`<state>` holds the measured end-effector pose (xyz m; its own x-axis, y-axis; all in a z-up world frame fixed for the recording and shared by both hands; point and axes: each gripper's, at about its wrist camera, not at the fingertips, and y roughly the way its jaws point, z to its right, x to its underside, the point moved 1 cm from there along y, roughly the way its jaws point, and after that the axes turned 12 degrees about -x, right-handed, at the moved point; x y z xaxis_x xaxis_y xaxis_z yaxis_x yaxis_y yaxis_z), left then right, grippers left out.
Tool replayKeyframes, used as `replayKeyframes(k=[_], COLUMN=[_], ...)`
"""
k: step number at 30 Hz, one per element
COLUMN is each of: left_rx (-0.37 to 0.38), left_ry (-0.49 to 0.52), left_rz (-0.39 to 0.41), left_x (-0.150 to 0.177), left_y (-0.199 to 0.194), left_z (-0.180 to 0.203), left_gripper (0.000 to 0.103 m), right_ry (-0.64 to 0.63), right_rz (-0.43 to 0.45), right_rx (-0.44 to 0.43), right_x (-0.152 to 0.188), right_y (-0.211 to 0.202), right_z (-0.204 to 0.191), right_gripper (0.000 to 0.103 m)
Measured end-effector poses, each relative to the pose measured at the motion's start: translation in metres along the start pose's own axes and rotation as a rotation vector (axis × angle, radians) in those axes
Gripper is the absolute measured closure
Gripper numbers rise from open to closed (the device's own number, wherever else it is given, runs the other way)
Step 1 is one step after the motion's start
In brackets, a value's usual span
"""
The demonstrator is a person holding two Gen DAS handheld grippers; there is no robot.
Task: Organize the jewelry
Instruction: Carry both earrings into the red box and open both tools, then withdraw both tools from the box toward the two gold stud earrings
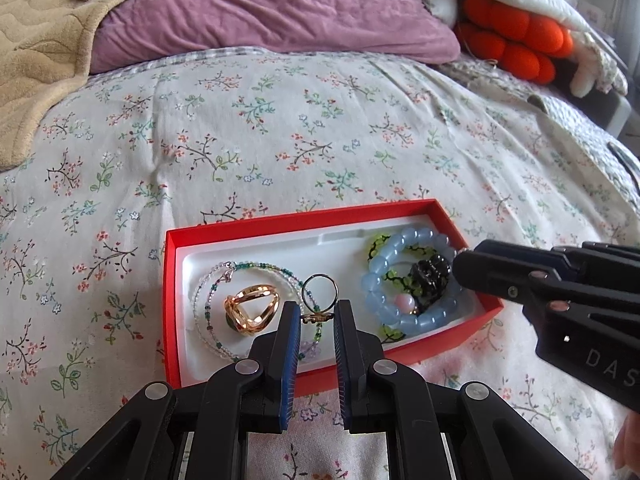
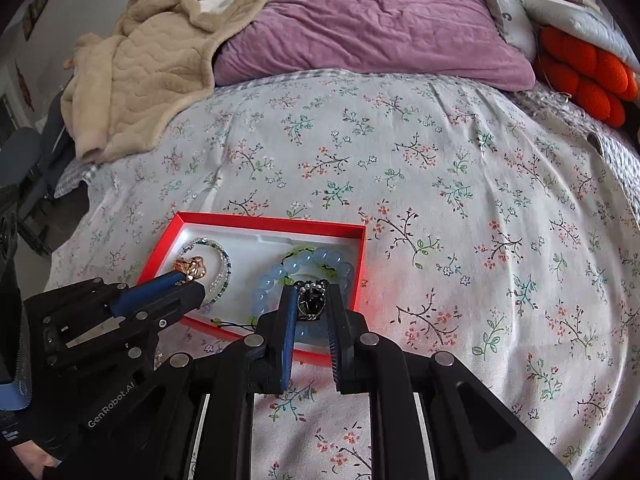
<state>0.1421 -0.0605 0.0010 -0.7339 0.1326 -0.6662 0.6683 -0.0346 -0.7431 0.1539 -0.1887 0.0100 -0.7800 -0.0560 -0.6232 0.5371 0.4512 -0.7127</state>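
Note:
A red box (image 1: pixel 240 232) with a white liner lies on the flowered bedspread. Inside it are a clear-and-green bead string (image 1: pixel 208 292), a rose-gold ornament (image 1: pixel 250 312) and a pale blue bead bracelet (image 1: pixel 400 240) over a green-and-black cord. My left gripper (image 1: pixel 316 312) hovers over the box's near side, shut on a thin ring with a gold top (image 1: pixel 314 319). My right gripper (image 2: pixel 311 292) is shut on a black ornament edged with small stones (image 2: pixel 312 304), just above the blue bracelet (image 2: pixel 320 258). The left gripper (image 2: pixel 188 280) reaches in from the left beside the rose-gold ornament (image 2: pixel 192 268).
A purple pillow (image 2: pixel 372 28) and a beige blanket (image 2: pixel 152 72) lie at the head of the bed. An orange knobbly cushion (image 1: pixel 516 36) is at the far right. The bedspread (image 2: pixel 460 184) stretches wide to the right of the box; its edge drops off at the left.

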Motion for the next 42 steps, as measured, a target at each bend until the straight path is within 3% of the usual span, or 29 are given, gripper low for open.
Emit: replayKeyframes(k=[3, 6, 14, 19, 26, 30, 33, 42], left_rx=[-0.007, -0.01, -0.031, -0.065, -0.137, -0.187, -0.205, -0.187], left_ry=[0.001, 0.017, 0.067, 0.1, 0.147, 0.161, 0.164, 0.106], left_rz=[0.004, 0.006, 0.027, 0.037, 0.043, 0.024, 0.001, -0.092], left_x=[-0.001, -0.001, 0.001, 0.006, 0.017, 0.027, 0.035, 0.061], left_y=[-0.001, -0.002, -0.012, -0.024, -0.044, -0.053, -0.057, -0.059], left_z=[0.002, 0.005, 0.01, 0.012, 0.01, 0.006, 0.003, -0.026], left_gripper=[0.089, 0.079, 0.065, 0.049, 0.025, 0.012, 0.008, 0.006], right_ry=[0.004, 0.012, 0.019, 0.019, 0.005, -0.005, -0.013, -0.048], right_rz=[-0.004, -0.02, -0.012, 0.017, 0.03, 0.032, 0.018, -0.082], right_rx=[-0.001, 0.007, -0.011, -0.015, -0.01, 0.003, -0.006, -0.041], right_x=[0.0, 0.0, 0.0, 0.001, 0.005, 0.013, 0.021, 0.059], right_y=[0.001, 0.002, -0.006, -0.019, -0.036, -0.044, -0.047, -0.043], right_z=[0.001, 0.002, 0.005, 0.004, 0.003, 0.002, -0.001, -0.022], right_gripper=[0.086, 0.086, 0.084, 0.058, 0.055, 0.043, 0.036, 0.029])
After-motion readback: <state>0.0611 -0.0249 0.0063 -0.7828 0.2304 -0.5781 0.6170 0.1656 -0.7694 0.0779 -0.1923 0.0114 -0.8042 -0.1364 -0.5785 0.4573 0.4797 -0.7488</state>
